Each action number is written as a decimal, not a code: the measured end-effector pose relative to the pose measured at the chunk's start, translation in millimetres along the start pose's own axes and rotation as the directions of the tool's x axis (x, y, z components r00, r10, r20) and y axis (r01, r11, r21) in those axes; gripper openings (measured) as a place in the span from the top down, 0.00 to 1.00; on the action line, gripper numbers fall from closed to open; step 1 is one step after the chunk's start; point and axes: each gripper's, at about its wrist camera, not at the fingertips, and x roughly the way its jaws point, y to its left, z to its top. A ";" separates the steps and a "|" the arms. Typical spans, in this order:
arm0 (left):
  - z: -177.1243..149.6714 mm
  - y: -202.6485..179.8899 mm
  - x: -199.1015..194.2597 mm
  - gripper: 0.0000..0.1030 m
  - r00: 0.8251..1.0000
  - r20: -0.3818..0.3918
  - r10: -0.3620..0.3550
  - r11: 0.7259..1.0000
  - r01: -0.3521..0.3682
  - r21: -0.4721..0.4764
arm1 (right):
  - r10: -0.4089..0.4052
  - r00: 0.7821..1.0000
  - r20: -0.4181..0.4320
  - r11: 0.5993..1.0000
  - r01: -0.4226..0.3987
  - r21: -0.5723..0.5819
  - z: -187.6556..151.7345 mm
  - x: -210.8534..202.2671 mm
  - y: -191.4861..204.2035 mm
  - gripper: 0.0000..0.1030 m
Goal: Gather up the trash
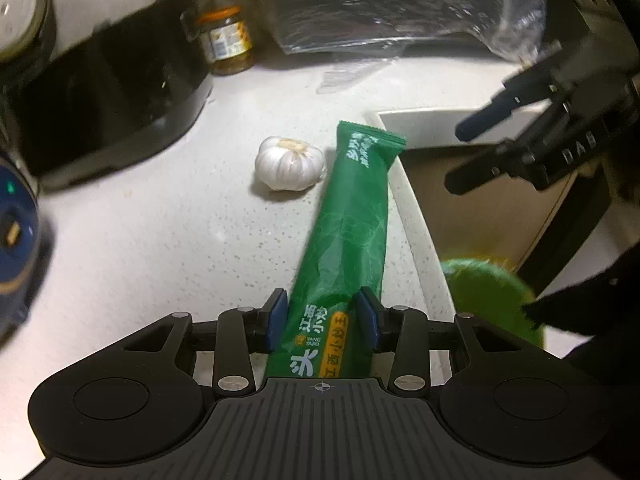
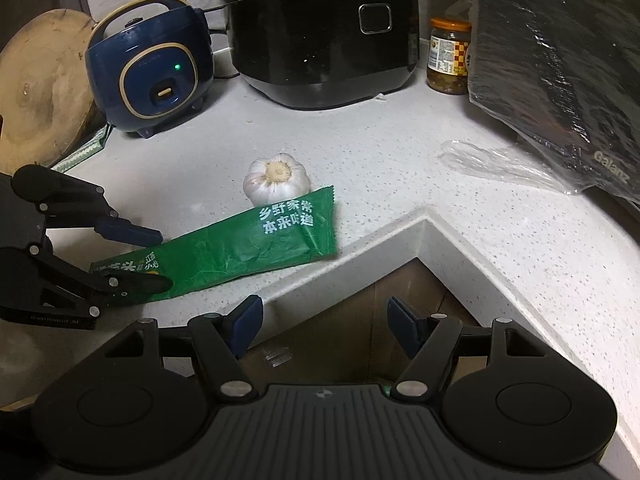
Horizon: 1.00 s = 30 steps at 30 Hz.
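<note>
Green crinkled wrapper [image 1: 352,216] lies (flat, unpinched) between parted left gripper [image 1: 322,316]; right gripper [image 2: 322,322] gapes empty.

A green wrapper [image 2: 240,248] with white lettering lies on the white speckled countertop [image 2: 360,160] beside white garlic [image 2: 276,184].

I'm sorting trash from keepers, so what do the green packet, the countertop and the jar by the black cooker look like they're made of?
Green packet: thin plastic film, slightly glossy, creased, with a crimped serrated end.
Countertop: pale speckled stone or composite, smooth, likely quartz.
Jar: looks like clear glass, contents visible, orange lid, paper label.
</note>
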 end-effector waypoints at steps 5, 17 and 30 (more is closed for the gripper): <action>-1.3 6.7 5.8 0.57 0.999 0.030 -0.029 0.988 0.033 -0.149 | -0.041 0.999 0.032 0.999 0.041 -0.001 2.3 -1.3 -0.5 0.31; -22.7 -2.9 -29.7 0.88 0.983 0.135 0.127 0.907 -0.060 -0.418 | -0.095 0.980 0.174 0.995 0.086 0.056 42.6 13.7 -19.9 0.28; -68.8 15.8 -104.5 0.92 0.932 0.109 0.346 0.753 -0.206 -0.625 | 0.068 0.995 0.071 0.994 -0.061 -0.086 76.3 90.9 39.7 0.27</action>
